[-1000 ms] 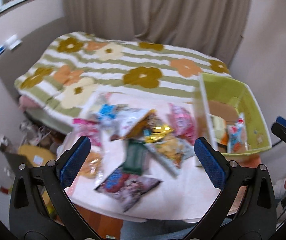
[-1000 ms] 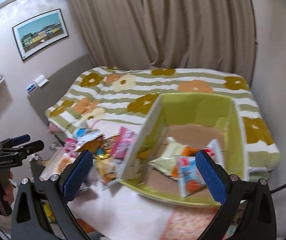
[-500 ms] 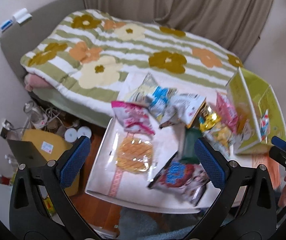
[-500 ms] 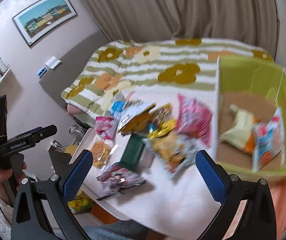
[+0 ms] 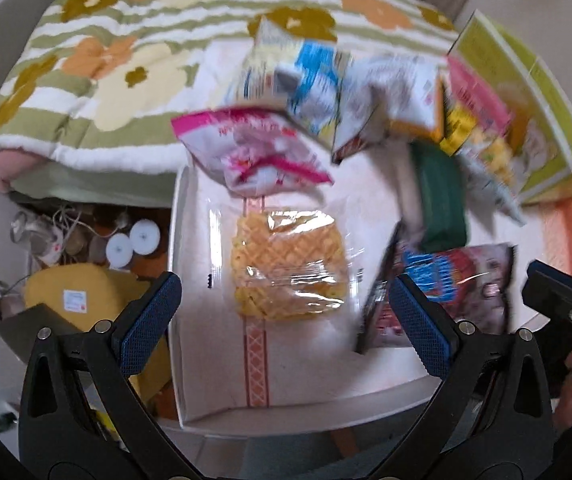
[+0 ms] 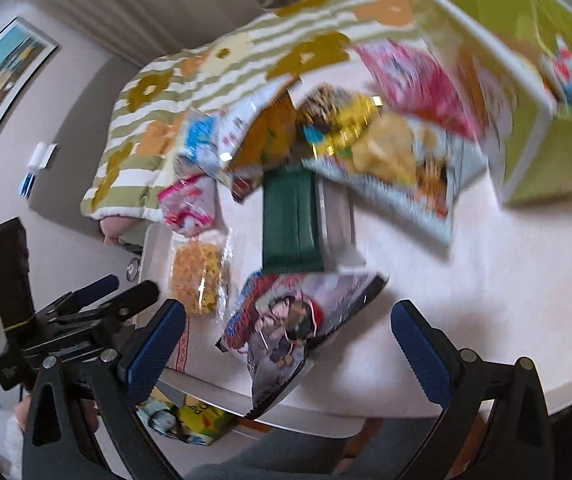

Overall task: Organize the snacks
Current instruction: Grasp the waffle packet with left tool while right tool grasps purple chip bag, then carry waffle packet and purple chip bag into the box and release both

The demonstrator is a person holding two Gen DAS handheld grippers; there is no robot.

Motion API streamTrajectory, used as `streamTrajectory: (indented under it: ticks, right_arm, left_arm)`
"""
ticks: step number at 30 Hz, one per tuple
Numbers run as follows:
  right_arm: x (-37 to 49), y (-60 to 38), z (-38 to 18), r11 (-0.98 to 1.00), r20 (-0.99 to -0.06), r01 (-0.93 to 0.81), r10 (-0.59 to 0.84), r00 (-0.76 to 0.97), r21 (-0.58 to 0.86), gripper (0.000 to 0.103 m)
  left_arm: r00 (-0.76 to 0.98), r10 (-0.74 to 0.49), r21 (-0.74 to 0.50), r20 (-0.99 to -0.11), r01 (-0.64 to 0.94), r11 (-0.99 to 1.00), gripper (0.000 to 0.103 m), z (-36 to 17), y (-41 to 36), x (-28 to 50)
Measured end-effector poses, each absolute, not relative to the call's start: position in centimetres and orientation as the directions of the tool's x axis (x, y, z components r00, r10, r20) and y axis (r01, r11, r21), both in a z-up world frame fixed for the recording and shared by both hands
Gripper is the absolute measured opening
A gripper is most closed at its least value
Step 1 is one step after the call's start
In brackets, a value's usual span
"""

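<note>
The clear plastic packet of yellow lattice waffles (image 5: 288, 266) lies flat near the left edge of the pale pink-clothed table (image 5: 298, 368), and the left gripper (image 5: 286, 316) hangs over it tilted downward, its blue-padded jaws spread wide to either side of the packet and holding nothing. Just beyond the packet, toward the far edge, sits a pink-and-white crinkled snack bag (image 5: 253, 148); behind that lies a blue-and-white bag (image 5: 310, 76), blurred. To the right stands a dark green flat pack (image 6: 292, 220), and near the table's front edge a glossy printed bag with cartoon figures (image 6: 290, 320) overhangs the rim. The right gripper (image 6: 288, 344) hovers above this printed bag, angled down, its jaws likewise wide apart and empty. A crisp bag with a pale blue border (image 6: 398, 172) and a pink bag (image 6: 410, 80) lean toward the lime-green cardboard box (image 6: 526, 92) at the far right corner. A striped flower-patterned quilt (image 5: 125, 56) lies beyond the table.
</note>
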State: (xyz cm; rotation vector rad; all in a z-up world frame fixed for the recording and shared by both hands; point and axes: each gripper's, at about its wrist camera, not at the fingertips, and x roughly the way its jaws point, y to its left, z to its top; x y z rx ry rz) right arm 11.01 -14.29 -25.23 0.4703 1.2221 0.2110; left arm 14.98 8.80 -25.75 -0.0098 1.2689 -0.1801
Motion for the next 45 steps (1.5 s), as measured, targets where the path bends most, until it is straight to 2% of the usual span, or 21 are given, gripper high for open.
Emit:
streamTrajectory:
  ticks: [7, 13, 21, 26, 28, 30, 33, 38, 45]
  right_arm:
    - [11.0, -14.1, -27.2, 0.87, -0.861, 0.148, 0.415, 0.294, 0.47, 0.102]
    - [11.2, -14.2, -28.3, 0.882, -0.876, 0.138, 0.406, 0.261, 0.45, 0.102]
    - [11.6, -13.9, -29.7, 0.856, -0.859, 0.146, 0.46, 0.226, 0.497, 0.102]
    - [11.7, -13.7, -30.1, 0.854, -0.858, 0.142, 0.467, 0.216, 0.501, 0.102]
    - [11.9, -13.6, -30.1, 0.852, -0.856, 0.144, 0.47, 0.214, 0.504, 0.102]
    - [12.1, -13.4, -30.2, 0.853, -0.857, 0.14, 0.471, 0.21, 0.503, 0.102]
    - [12.2, -13.2, -30.3, 0.854, -0.857, 0.132, 0.472, 0.207, 0.503, 0.102]
    - [12.4, -13.0, -31.1, 0.847, -0.853, 0.141, 0.484, 0.196, 0.513, 0.102]
    - [12.4, -13.2, -31.5, 0.845, -0.852, 0.145, 0.485, 0.197, 0.515, 0.102]
  left_arm:
    - [0.218, -0.157, -0.127, -0.963, 0.143, 0.981, 0.102, -29.5, 8.1, 16.0]
    - [0.172, -0.103, -0.077, -0.98, 0.154, 0.985, 0.102, -31.9, 7.0, 16.8]
    - [0.166, -0.032, -0.001, -0.986, 0.183, 0.983, 0.103, -32.9, 5.8, 17.0]
    - [0.178, -0.044, -0.01, -0.983, 0.183, 0.983, 0.103, -32.8, 5.8, 16.7]
    - [0.179, -0.046, -0.012, -0.983, 0.183, 0.983, 0.101, -32.9, 6.1, 16.9]
    - [0.182, -0.046, -0.013, -0.982, 0.181, 0.983, 0.092, -32.7, 6.3, 16.8]
    - [0.182, -0.05, -0.016, -0.982, 0.184, 0.983, 0.083, -32.5, 6.9, 17.0]
    - [0.183, -0.039, -0.002, -0.982, 0.201, 0.98, 0.077, -32.2, 7.0, 17.0]
    - [0.184, -0.052, -0.017, -0.981, 0.186, 0.982, 0.076, -31.5, 7.2, 16.6]
